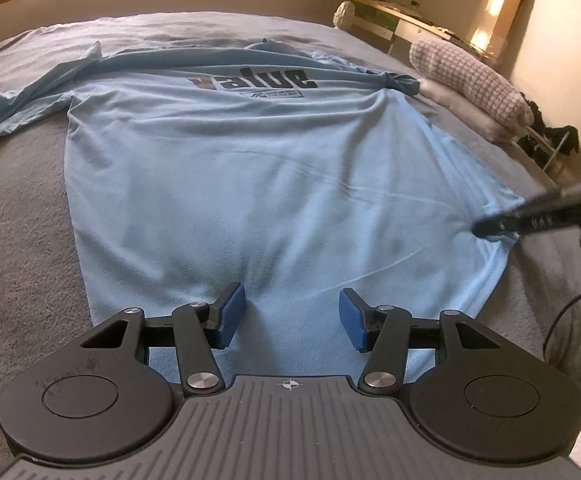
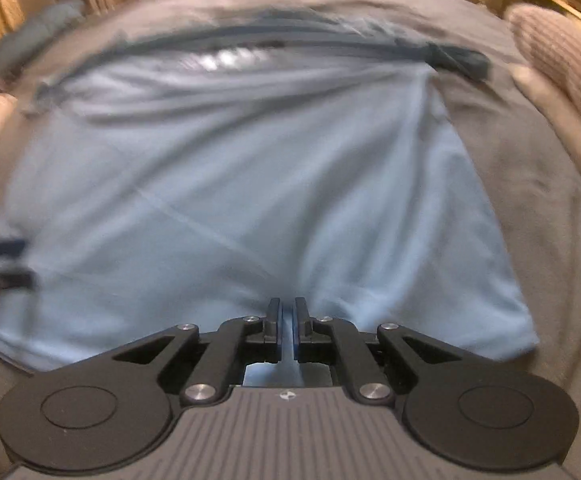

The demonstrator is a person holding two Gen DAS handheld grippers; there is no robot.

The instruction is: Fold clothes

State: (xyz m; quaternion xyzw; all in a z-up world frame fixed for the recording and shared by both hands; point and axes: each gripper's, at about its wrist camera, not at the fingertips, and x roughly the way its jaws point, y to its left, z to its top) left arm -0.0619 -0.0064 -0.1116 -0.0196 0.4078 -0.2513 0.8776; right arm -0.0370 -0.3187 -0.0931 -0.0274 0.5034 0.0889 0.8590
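Observation:
A light blue T-shirt with dark "value" lettering lies spread on the bed, hem toward me, and its sleeves are bunched at the far end. My left gripper hovers over the near hem with its blue pads apart and nothing between them. My right gripper is shut on a pinch of the shirt fabric. In the left wrist view the right gripper grips the shirt's right hem corner, and creases radiate from that spot. The right wrist view is blurred; the left gripper shows at its left edge.
A grey bed cover lies under the shirt and reaches out on both sides. A knitted pillow rests at the bed's far right edge, with a white frame and a desk behind it. A cable hangs at the right.

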